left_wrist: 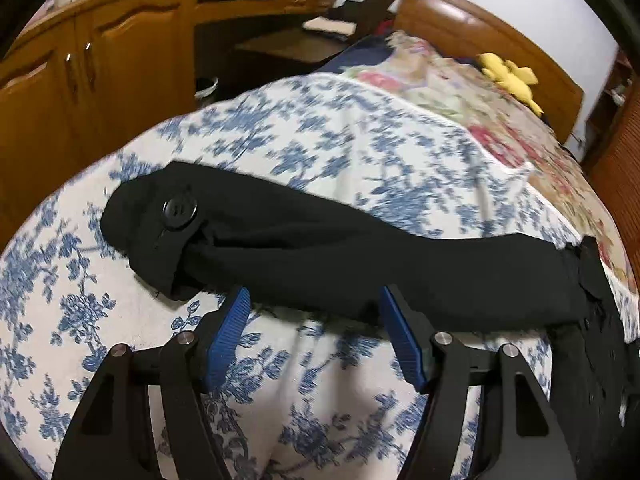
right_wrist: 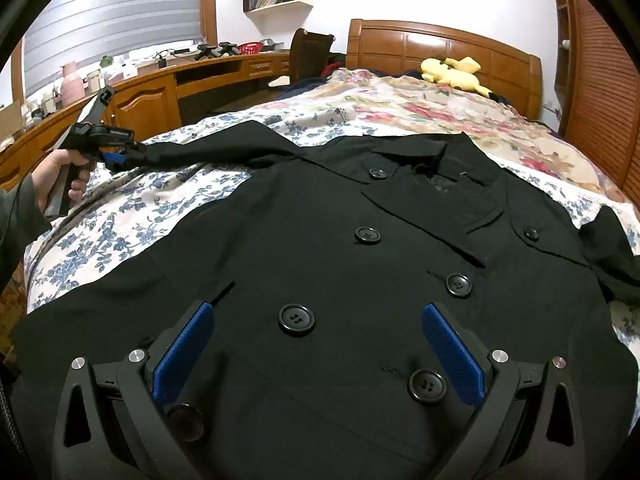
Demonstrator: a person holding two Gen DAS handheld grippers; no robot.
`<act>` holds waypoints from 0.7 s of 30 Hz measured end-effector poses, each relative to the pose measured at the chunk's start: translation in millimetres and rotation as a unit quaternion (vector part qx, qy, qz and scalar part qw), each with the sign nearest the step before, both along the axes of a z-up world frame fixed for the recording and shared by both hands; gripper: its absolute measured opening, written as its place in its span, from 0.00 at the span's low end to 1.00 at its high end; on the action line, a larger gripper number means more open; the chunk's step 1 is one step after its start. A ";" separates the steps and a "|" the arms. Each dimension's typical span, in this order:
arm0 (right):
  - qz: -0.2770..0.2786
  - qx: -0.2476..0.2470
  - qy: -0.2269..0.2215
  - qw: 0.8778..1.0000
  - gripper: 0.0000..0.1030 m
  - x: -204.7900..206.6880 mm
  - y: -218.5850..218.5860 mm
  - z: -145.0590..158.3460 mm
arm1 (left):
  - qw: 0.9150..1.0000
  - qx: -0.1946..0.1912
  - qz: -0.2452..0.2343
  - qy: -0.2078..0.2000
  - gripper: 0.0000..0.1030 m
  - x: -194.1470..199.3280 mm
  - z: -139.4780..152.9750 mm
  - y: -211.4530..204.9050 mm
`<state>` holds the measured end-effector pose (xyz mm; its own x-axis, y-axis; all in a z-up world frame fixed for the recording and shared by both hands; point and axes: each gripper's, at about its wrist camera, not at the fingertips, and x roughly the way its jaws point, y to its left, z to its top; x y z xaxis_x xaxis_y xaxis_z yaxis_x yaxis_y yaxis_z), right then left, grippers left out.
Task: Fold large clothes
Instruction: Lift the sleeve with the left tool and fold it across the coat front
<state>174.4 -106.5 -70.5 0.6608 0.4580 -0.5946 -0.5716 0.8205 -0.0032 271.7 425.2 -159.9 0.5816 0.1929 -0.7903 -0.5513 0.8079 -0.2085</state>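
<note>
Black double-breasted coat [right_wrist: 340, 264] spread front-up on bed [right_wrist: 132, 216], over blue-floral sheet; collar toward 12 o'clock, near wooden headboard [right_wrist: 440, 40]. Left sleeve [left_wrist: 340, 256] stretched out toward 9 o'clock from coat body, cuff with button tab [left_wrist: 180, 210] at far end. Left gripper [left_wrist: 312, 300] at the sleeve's near edge, jaws apart with blue pads either side of the cloth edge; not seen pressing it. In right wrist view, left gripper at 10 o'clock, against the sleeve end, held in a hand [right_wrist: 60, 184]. Right gripper [right_wrist: 316, 312] poised over coat front, jaws spread wide, nothing between pads; large button [right_wrist: 296, 319] just ahead at 12 o'clock. Yellow plush toy [right_wrist: 452, 72] by headboard.
</note>
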 end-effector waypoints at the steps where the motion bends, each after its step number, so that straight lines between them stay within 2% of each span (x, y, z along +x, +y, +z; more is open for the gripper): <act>1: -0.001 0.001 0.002 1.000 1.00 0.6 0.0 -0.2 | 1.000 -0.007 0.004 0.002 0.66 1.1 -2.8 2.6; 5: -0.001 0.005 0.006 1.000 1.00 2.4 -0.5 -1.2 | 0.999 -0.037 0.019 0.008 0.66 7.6 -15.2 13.3; 6: -0.001 0.005 0.005 1.000 1.00 2.2 -0.9 -1.5 | 0.999 -0.043 0.020 0.005 0.63 8.6 -16.4 16.2; 7: -0.001 0.006 0.004 1.000 1.00 1.9 -0.9 -1.7 | 0.998 -0.053 0.019 -0.002 0.49 11.7 -17.4 19.0; 8: -0.001 0.007 0.004 1.000 1.00 1.6 -1.4 -1.9 | 0.998 -0.058 0.016 -0.005 0.41 13.9 -17.7 20.6; 10: -0.002 0.011 0.002 1.000 1.00 0.8 -2.7 -1.9 | 0.998 -0.067 0.011 -0.011 0.14 20.6 -17.5 23.1; 11: -0.002 0.013 0.002 1.000 1.00 0.3 -3.7 -1.8 | 0.998 -0.065 0.009 -0.011 0.10 23.6 -15.9 21.9; 13: -0.002 0.017 0.002 1.000 1.00 -0.6 -5.4 -1.2 | 0.999 -0.037 0.009 -0.010 0.05 27.6 -4.7 12.5; 16: -0.003 0.024 -0.001 1.000 1.00 -4.3 -10.0 2.3 | 0.999 0.034 -0.006 -0.027 0.04 31.0 30.2 -18.9; 21: -0.011 0.030 -0.016 0.999 1.00 -11.7 -26.6 7.2 | 0.990 0.101 -0.070 -0.070 0.04 35.8 94.2 -95.2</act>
<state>162.8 -133.0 -63.3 0.6892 0.4773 -0.5452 -0.5531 0.8326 0.0297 307.5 330.1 -65.7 0.7157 0.2481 -0.6529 -0.4071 0.9078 -0.1012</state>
